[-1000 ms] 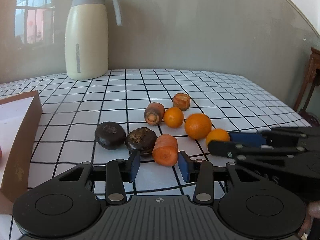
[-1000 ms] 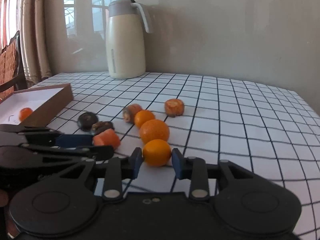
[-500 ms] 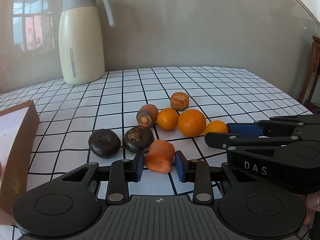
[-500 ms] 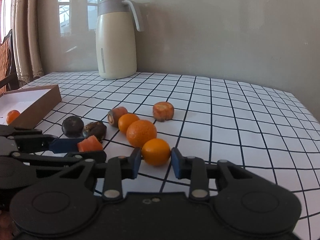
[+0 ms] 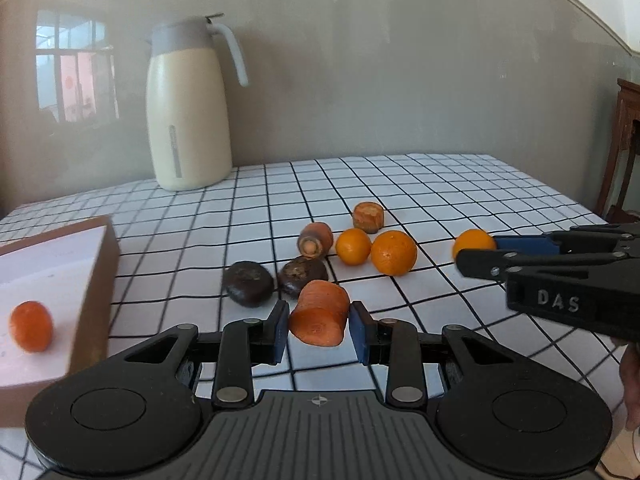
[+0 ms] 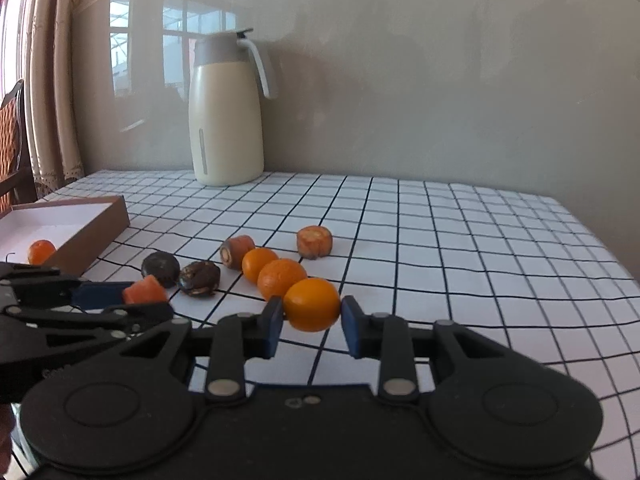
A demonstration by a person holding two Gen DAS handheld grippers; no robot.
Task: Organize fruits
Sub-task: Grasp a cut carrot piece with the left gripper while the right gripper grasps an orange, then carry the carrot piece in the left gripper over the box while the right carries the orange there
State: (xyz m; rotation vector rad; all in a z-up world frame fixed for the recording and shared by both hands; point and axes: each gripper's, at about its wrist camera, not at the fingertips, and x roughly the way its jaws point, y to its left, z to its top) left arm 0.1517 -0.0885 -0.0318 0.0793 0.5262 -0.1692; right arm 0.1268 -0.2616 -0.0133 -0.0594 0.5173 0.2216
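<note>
My left gripper is shut on a carrot chunk and holds it just above the checked tablecloth. My right gripper is shut on a small orange, also lifted; the same orange shows at the right of the left wrist view. On the cloth lie two more oranges, two carrot pieces and two dark round fruits. A brown box with white inside stands at the left and holds one orange piece.
A cream thermos jug stands at the back of the table by the wall. A wooden chair and curtain are at the far left. A dark wooden stand is past the table's right edge.
Both grippers have closed on their items and lifted them off the cloth. The left moved toward the box; the right orange has come away from the row.
</note>
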